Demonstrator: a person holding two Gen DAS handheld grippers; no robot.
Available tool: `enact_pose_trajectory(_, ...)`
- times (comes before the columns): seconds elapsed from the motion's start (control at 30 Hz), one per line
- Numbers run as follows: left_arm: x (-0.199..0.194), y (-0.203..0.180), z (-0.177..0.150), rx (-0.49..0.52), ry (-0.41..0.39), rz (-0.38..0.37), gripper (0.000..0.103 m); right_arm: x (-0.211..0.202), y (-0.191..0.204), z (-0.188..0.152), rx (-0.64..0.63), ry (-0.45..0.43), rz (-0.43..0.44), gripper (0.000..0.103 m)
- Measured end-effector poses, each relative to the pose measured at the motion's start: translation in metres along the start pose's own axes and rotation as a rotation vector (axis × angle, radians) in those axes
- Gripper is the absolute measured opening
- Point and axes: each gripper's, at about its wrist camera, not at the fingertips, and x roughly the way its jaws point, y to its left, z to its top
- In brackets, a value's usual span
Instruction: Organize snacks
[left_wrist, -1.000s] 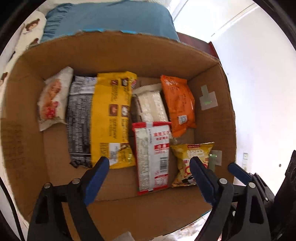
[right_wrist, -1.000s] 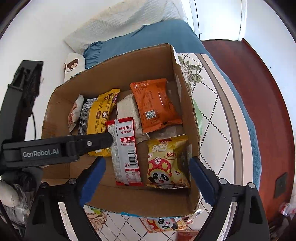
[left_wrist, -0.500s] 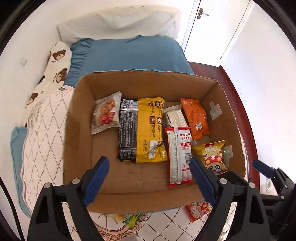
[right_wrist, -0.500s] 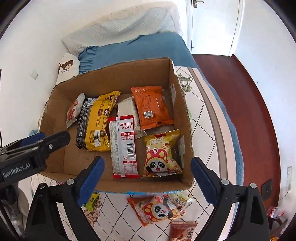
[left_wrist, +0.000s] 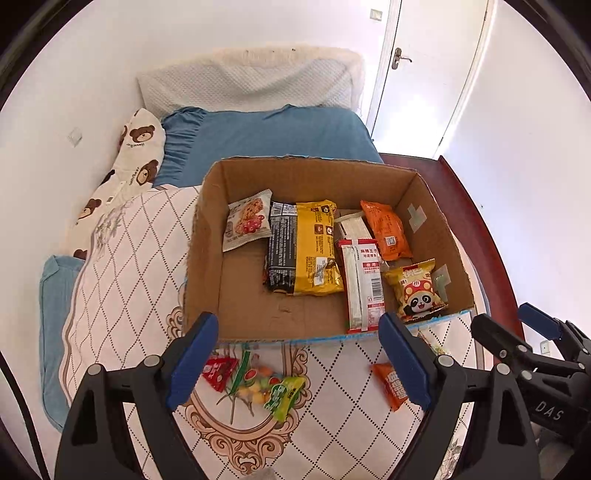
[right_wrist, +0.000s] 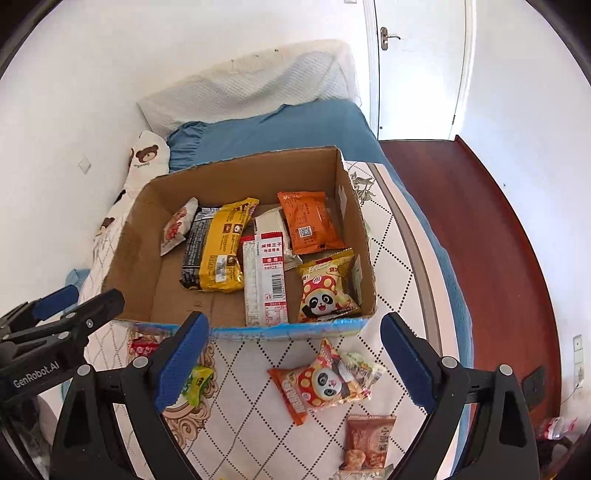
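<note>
Both your left gripper (left_wrist: 297, 356) and right gripper (right_wrist: 293, 356) have wide, empty jaws. The box (right_wrist: 236, 330) sits just past them. Loose snacks lie on the bed between your jaws, like the panda bag (right_wrist: 317, 384). Grab too hard and the chips may crush; a shiny bag may slip.

Blue pillow (left_wrist: 273, 134) upper centre, bear pillow (left_wrist: 138, 147) at left, white door (left_wrist: 436, 74) upper right, quilt (left_wrist: 125, 280) below.
</note>
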Motion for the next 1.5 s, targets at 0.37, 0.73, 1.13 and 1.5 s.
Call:
enact_pose_trajectory(0.37, -0.032, -0.004, -0.042, 0.000, -0.021, -0.002, 0.089, -0.044, -0.006, -0.030, 0.040, -0.056, 0.074, 0.096)
enact_pose_trajectory(0.73, 0.063, -0.037, -0.193, 0.121, 0.542, -0.121, 0.089, 0.000, -0.077, -0.125, 0.201, 0.186, 0.139, 0.073)
enact_pose_trajectory(1.13, 0.152, -0.061, -0.260, 0.031, 0.817, -0.213, 0.051, 0.073, -0.133, -0.167, 0.279, 0.367, 0.048, 0.074)
enact_pose_trajectory(1.5, 0.160, -0.058, -0.184, -0.026, 0.612, -0.135, 0.051, 0.136, -0.104, -0.167, 0.087, 0.414, -0.004, 0.061)
